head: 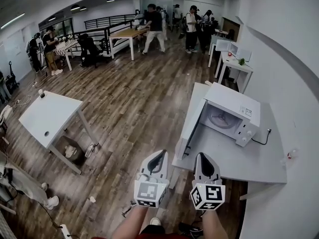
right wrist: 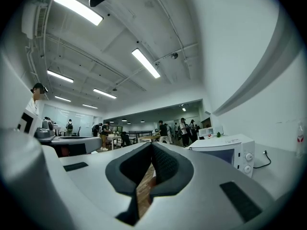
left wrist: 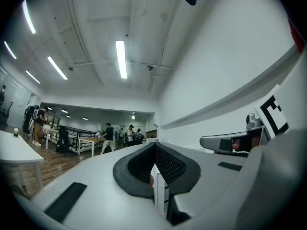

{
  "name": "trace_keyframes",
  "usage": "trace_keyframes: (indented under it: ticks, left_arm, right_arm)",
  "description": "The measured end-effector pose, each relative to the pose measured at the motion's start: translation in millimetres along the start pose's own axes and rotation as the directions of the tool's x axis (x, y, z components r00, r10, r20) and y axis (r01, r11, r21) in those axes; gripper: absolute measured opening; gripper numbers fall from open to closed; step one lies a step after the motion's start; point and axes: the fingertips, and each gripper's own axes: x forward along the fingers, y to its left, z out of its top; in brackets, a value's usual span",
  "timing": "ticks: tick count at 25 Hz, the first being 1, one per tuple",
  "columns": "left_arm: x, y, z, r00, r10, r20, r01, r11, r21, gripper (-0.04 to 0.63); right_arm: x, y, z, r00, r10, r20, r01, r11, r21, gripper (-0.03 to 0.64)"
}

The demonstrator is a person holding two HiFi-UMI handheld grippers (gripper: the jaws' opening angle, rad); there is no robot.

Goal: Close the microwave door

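Note:
A white microwave (head: 232,114) stands on a white table (head: 239,158) against the right wall. Its door (head: 192,128) hangs wide open to the left, and the turntable shows inside. Both grippers are held side by side at the bottom of the head view, short of the table's near edge. The left gripper (head: 160,155) points at the floor just left of the table corner, its jaws shut on nothing. The right gripper (head: 203,157) points over the table's near corner, and its pads also meet with nothing between them. In the right gripper view the microwave (right wrist: 225,150) lies ahead to the right.
Another white table (head: 50,116) stands at the left with a box (head: 70,151) under it. Wooden floor lies between the two tables. Several people stand around tables at the far end of the room. More white tables with another microwave (head: 227,46) line the right wall.

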Motion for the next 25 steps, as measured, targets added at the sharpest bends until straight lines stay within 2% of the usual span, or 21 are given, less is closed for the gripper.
trace_keyframes:
  ticks: [8,17,22,25]
  left_arm:
    - [25.4,33.5,-12.6,0.999,-0.05,0.004,0.05,0.999,0.002,0.026]
    - [49.2,41.5,-31.8,0.997,-0.081,-0.015,0.081,0.997,-0.009,0.026]
    - [69.2,33.8,-56.8,0.988,-0.153,-0.024,0.153,0.988,0.021,0.028]
    - [82.4,28.2,-78.2,0.98,-0.194,-0.045,0.195,0.981,0.014,0.028]
  right_arm:
    - [37.9,7.9,-5.6,0.999,-0.041,0.005,0.041,0.999,-0.014,0.028]
    - [59.9,-3.8,-22.3,0.998,-0.064,-0.019,0.064,0.998,-0.014,0.028]
    - [77.2,-17.4,-39.6,0.997,-0.062,-0.043,0.062,0.998,-0.002,0.028]
    - [87.3,-27.0,-53.3,0.995,-0.067,-0.068,0.067,0.998,0.008,0.028]
